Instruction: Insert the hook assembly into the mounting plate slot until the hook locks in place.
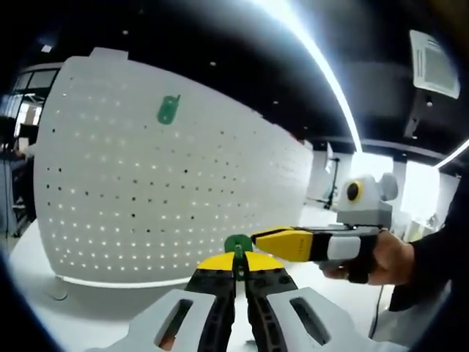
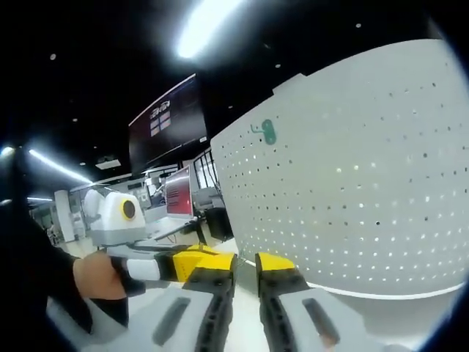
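A white pegboard mounting plate (image 1: 161, 183) stands upright on the table; it also shows in the right gripper view (image 2: 352, 198). One green hook (image 1: 168, 110) hangs high on the plate (image 2: 267, 132). My left gripper (image 1: 238, 262) is shut on a second small green hook piece (image 1: 238, 244), held in front of the plate's lower right part. My right gripper (image 1: 282, 242) comes in from the right, its yellow tip touching that green piece. In the right gripper view, the right gripper (image 2: 245, 268) has its jaws a little apart with nothing visible between them. The left gripper (image 2: 183, 262) comes in from the left beside it.
A person's hand (image 1: 388, 257) holds the right gripper, with a dark sleeve (image 1: 440, 257) behind it. White table top (image 1: 44, 264) runs around the plate's base. Monitors (image 2: 179, 192) and desks stand in the room behind, left of the plate.
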`<state>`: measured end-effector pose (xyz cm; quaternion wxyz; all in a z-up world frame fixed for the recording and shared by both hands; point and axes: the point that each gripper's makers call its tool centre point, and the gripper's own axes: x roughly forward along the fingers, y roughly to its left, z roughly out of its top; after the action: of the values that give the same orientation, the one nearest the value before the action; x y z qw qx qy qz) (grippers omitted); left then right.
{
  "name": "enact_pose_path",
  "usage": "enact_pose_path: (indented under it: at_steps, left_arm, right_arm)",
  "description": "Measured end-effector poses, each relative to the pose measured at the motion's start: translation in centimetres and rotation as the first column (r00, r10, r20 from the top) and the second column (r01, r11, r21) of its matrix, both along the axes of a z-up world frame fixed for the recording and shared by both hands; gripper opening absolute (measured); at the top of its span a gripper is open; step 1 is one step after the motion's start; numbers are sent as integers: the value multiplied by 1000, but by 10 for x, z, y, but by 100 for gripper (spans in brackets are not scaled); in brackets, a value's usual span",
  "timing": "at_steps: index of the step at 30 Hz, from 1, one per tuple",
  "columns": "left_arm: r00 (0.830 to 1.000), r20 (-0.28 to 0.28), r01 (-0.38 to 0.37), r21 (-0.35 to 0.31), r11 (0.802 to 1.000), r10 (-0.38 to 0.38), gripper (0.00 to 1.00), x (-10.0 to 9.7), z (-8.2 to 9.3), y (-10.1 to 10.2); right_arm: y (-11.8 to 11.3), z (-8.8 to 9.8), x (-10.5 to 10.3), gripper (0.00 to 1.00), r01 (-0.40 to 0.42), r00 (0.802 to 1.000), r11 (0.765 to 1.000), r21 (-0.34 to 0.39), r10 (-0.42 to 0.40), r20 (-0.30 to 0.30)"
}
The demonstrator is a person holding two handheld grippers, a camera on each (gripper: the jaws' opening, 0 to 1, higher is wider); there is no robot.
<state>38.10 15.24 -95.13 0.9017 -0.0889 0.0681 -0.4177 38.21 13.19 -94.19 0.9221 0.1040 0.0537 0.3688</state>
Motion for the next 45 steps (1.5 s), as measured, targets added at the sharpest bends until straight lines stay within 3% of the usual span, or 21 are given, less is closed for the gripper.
enact_pose_path:
  at_steps: [5,7,21,28,42,45]
  left_arm:
    - [999,37,24,70,997,-27,3,-5,-3,-9]
    - [998,52,32,96,995,-37,3,-7,-4,-11]
    - [998,50,25,156,987,-33,4,-7,-13,-13]
    - [999,34,7,113,994,-11,4,-3,-9,-7]
    - [999,49,-3,119,993,-3,3,-3,-8,-5]
    - [998,55,-12,124,992,5,3,-2,-8,-4]
  right_arm:
    - [2,-5,1,8,1,1000,1000,-24,-1,-7]
    - [1,-8,1,3,9,1000,999,-50,-10,-10]
    - [4,-4,0,0,16,1000,998,-54,-16,1]
    - [9,-6,-2,0,0,1000,998,-65,1,3]
    - [11,-4,-3,0,-16,1000,999,-34,15,-13]
    - [3,-2,1,7,23,1000,999,-47,-22,6]
